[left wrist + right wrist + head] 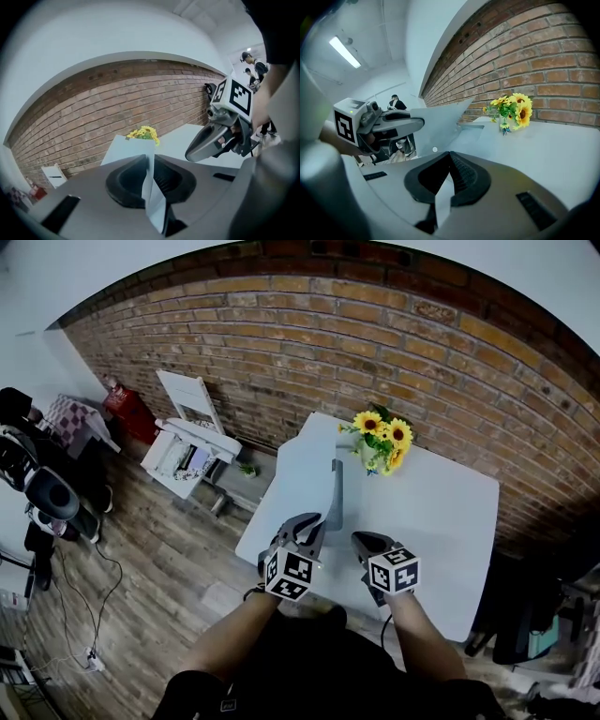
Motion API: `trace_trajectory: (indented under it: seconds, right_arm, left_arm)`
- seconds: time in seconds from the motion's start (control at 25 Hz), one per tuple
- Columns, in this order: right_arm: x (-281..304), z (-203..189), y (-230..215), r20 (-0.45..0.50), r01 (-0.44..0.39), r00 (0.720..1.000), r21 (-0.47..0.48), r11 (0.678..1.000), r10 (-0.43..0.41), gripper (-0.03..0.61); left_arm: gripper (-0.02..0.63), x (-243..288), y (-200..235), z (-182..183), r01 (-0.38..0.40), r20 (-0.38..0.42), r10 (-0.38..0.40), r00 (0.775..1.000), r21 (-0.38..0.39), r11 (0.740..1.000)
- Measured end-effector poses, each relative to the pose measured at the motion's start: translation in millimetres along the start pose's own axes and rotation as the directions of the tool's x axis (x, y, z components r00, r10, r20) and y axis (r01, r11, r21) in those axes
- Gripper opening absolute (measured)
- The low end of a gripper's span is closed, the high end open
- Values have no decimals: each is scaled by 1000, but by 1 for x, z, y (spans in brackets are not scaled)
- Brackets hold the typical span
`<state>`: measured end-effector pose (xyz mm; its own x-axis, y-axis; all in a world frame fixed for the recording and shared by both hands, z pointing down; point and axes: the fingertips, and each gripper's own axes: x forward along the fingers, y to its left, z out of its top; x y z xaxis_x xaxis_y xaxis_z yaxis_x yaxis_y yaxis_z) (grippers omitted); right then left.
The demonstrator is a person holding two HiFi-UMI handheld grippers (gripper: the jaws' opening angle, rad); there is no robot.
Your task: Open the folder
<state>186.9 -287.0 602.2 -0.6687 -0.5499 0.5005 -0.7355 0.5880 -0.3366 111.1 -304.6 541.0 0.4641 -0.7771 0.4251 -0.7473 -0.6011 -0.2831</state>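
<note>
1. Pale blue-grey, thin flat folder [335, 491] at the centre of the head view, on the left half of a white rectangular table [441, 512]. Cover lifted and standing nearly upright, edge-on to the camera.
2. Grey two-jaw left gripper [314, 523], just below centre, clenched on the raised cover's near edge. Sheet pinched between the pads in its own view.
3. Grey two-jaw right gripper [362, 540], just to the right of it, above the table's near edge. Jaws pressed together at the tips, with an unidentifiable pale sliver in the gap lower down.
4. Bunch of yellow sunflowers [384, 437] at the table's far edge, in front of a red brick wall [281, 343].
</note>
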Motion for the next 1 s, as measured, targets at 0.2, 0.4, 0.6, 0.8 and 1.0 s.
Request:
trace_trajectory:
  seconds: [0.2,0.4,0.6,0.8,1.0]
  right_arm:
    - [20,-8,1,-42,39,998,-1,999,-39,14]
    - [34,-24,0,-97,93,991,19,995,-91,15]
    - [44,-37,4,-136,131,983,31,991,-126,18]
    - [46,-46,0,-172,177,971,39,983,-168,23]
    - [49,-47,-4,-184,202,965,52,978,-189,26]
  left_arm:
    - [44,-23,28,1,-45,57,51,997,-99,994]
    - [38,-45,55,-8,-78,93,95,991,-166,983]
    - [29,-65,90,-24,-134,102,160,982,-223,965]
    - [25,-83,122,-44,-199,82,231,969,-287,937]
    - [21,-94,145,-65,-250,42,277,960,-312,916]
